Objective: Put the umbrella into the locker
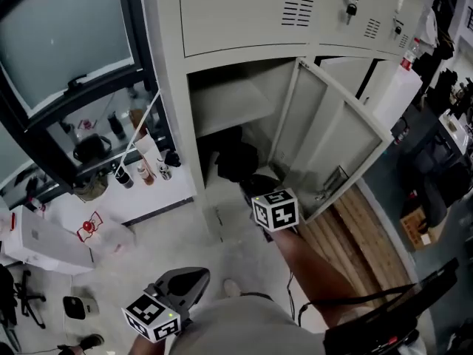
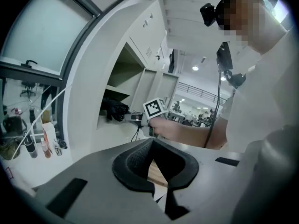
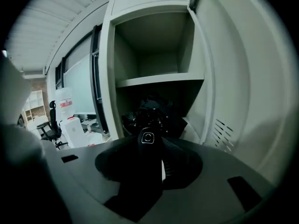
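The black folded umbrella (image 1: 235, 157) has its bunched canopy inside the lower compartment of the open grey locker (image 1: 222, 95), under the shelf. My right gripper (image 1: 255, 188) is shut on its handle (image 3: 147, 146) at the locker's mouth; the canopy (image 3: 156, 115) lies just ahead of the jaws. The locker door (image 1: 325, 135) stands swung out to the right. My left gripper (image 1: 194, 278) hangs low and back near my body, well left of the locker, with its tips together and nothing in them. From the left gripper view, the right gripper (image 2: 135, 117) and umbrella (image 2: 114, 110) show at the opening.
Bottles and small containers (image 1: 140, 170) stand on the floor by the window left of the locker. White bags and boxes (image 1: 44, 239) lie further left. Wooden boards (image 1: 355, 224) run beside the open door. A keyed upper locker door (image 1: 347, 6) is closed.
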The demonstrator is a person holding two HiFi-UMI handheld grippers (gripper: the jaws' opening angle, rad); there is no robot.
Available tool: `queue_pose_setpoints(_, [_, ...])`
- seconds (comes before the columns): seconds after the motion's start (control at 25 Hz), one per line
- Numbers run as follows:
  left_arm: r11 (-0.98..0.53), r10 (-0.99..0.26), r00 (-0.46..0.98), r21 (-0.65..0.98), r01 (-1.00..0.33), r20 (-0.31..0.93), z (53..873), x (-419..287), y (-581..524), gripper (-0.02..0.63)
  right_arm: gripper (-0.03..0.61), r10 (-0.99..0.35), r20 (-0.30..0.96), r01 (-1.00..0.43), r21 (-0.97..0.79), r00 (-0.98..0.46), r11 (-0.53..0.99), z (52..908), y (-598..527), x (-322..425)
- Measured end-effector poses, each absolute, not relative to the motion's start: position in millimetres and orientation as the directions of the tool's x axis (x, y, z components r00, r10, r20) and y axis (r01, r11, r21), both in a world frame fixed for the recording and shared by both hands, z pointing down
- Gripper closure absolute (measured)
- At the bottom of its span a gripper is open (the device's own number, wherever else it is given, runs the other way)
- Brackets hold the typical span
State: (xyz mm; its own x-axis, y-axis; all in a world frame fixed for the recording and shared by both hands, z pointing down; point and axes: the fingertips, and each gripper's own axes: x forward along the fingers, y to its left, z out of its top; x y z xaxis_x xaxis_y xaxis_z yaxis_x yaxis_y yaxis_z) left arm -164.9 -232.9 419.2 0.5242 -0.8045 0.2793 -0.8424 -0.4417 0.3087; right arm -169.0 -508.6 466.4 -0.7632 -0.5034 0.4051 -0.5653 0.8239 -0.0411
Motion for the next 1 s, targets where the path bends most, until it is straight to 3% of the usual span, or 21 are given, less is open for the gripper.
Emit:
queue_pose_setpoints(0.48, [-0.242, -0.891, 0.335, 0.303, -0.922, 0.305, 421, -217, -261, 0.603, 0.422, -0.504, 0.448, -0.565, -0.004, -0.739, 0.825, 499, -621, -269])
queue_pose_setpoints(1.0, [-0.175, -0.905, 0.279, 0.317, -0.932, 0.321, 427, -241, -260, 0.603, 0.422, -0.498, 0.522, -0.581, 0.005, -0.693, 0.814, 532, -645, -284])
